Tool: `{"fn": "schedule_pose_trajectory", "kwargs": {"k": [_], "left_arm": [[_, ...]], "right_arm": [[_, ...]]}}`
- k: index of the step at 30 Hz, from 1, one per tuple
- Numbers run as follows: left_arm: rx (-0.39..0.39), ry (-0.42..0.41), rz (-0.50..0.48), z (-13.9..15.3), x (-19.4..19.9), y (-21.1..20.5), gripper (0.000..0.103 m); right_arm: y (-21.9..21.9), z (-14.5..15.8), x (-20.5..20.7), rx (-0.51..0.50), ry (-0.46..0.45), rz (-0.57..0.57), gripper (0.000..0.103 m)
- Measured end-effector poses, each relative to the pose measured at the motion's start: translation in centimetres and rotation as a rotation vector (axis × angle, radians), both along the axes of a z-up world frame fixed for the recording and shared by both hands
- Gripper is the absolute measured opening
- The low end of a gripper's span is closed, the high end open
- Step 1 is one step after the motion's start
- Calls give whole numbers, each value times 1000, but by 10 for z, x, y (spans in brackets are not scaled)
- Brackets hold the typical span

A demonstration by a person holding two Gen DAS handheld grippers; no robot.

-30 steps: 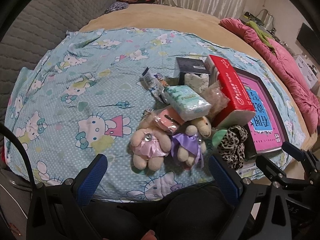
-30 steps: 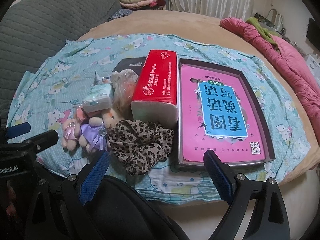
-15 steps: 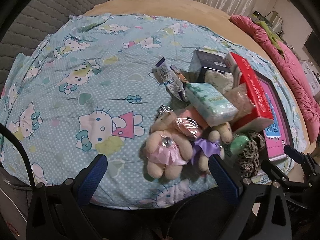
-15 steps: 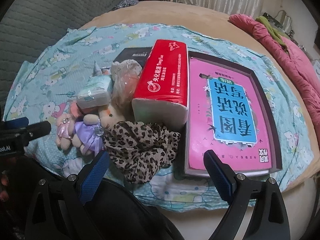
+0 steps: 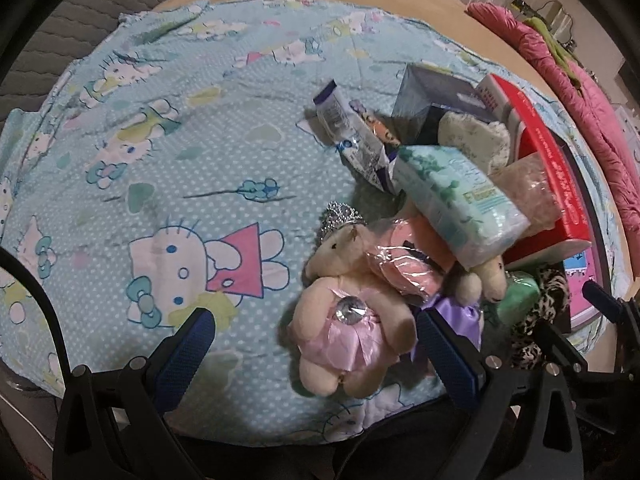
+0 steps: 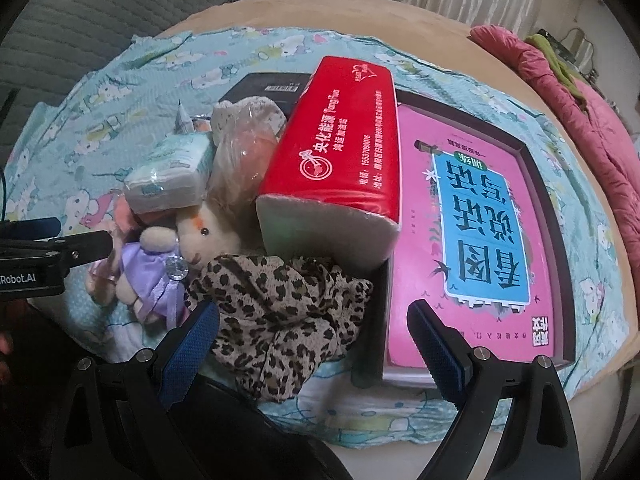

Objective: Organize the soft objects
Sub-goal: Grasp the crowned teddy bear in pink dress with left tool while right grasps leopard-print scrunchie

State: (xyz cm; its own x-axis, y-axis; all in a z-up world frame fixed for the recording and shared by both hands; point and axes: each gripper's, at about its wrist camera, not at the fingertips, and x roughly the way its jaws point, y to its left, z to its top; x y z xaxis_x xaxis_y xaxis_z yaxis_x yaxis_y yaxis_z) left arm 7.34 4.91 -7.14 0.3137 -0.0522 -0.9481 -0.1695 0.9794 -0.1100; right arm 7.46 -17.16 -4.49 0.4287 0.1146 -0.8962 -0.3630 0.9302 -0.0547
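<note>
Your left gripper (image 5: 310, 350) is spread wide, holding nothing, hovering low over the near edge of the cartoon-cat blanket (image 5: 168, 168) on the bed, and the pink-dress teddy (image 5: 352, 320) lies between its blue fingers (image 5: 186, 350), closer to the right-side one; contact not clear. Your right gripper (image 6: 314, 346) is wide too, empty, with the leopard-print cloth (image 6: 280, 312) bunched right in front of its gap. Soft stuff is all piled together: purple-dress teddy (image 6: 154, 272) lies just beside the pink one, touching the leopard cloth, a pale green tissue pack (image 5: 456, 208) rests on top of the teddies, a wrapped pink item (image 5: 404, 268) tucked under it. A clear bag (image 6: 244, 160) with something peach inside leans against the red tissue pack (image 6: 340, 152), which sits tilted with one end up on the edge of the dark tray (image 6: 556, 240). Pink book (image 6: 472, 236) lies flat in that tray. Dark box (image 5: 436, 96) behind the pile, a white squeeze tube (image 5: 340, 120) beside it on the blanket. Green soft thing (image 5: 518, 296) wedged between purple teddy and leopard cloth, can't tell what it is. Pink quilt (image 6: 588, 120) rumpled on the far right of the bed, well apart
</note>
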Motion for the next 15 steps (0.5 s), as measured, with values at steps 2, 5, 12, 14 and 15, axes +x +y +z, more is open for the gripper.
{"fn": "schedule_pose_trajectory", "kwargs": {"k": [2,5,12,14,15], "left_arm": [[-11,7,0,-5,1,1,101],[-34,14,0,-10,4,2,101],[-85,12,-35,-18,10,-1,79],[-115,13,-48,-21,12,-2,68],[-142,13,-56,-22,12,-3,57]], "right_arm": [[3,-2,2,-3,-1,10,95],[9,-5,4,-9,-12,23,92],[14,-13,9,29,-1,60,46],[15,-12,9,41,-8,65,39],[14,-11,8,55,-13,66,33]]}}
